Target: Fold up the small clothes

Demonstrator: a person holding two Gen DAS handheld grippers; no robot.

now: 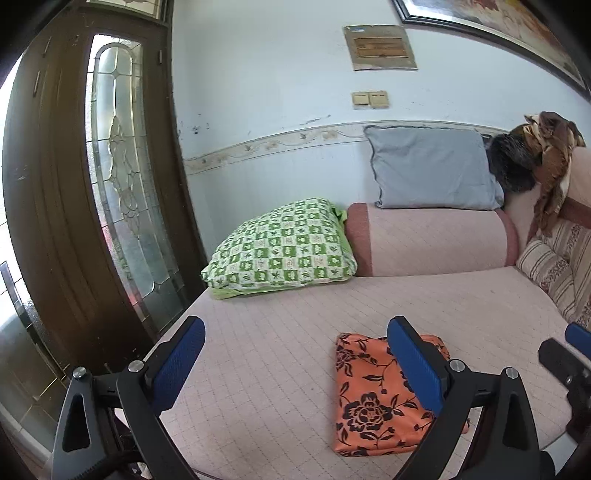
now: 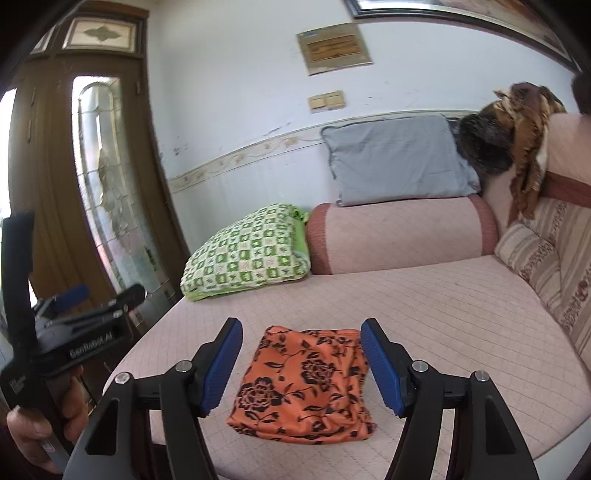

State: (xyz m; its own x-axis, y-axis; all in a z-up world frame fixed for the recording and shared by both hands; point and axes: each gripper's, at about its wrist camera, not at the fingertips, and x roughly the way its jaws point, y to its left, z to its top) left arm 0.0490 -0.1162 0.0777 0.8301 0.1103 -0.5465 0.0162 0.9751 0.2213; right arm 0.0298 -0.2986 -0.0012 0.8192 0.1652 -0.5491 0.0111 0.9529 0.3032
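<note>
Right wrist view: both hand-held grippers gape empty; folded orange cloth lies long axis front-to-back.

Framed picture: cut off, upper right of frame. Orange floral cloth: right part hidden behind blue finger. Wall plaque: lettering illegible.

I see a pink sofa with a soft, checked cover. A green and white pillow lies at its far end, next to a pink round cushion. A gray pillow leans on the white wall above it. A brown cloth hangs over the sofa back. On my left is a dark wooden door with patterned glass. Daylight comes through it.
</note>
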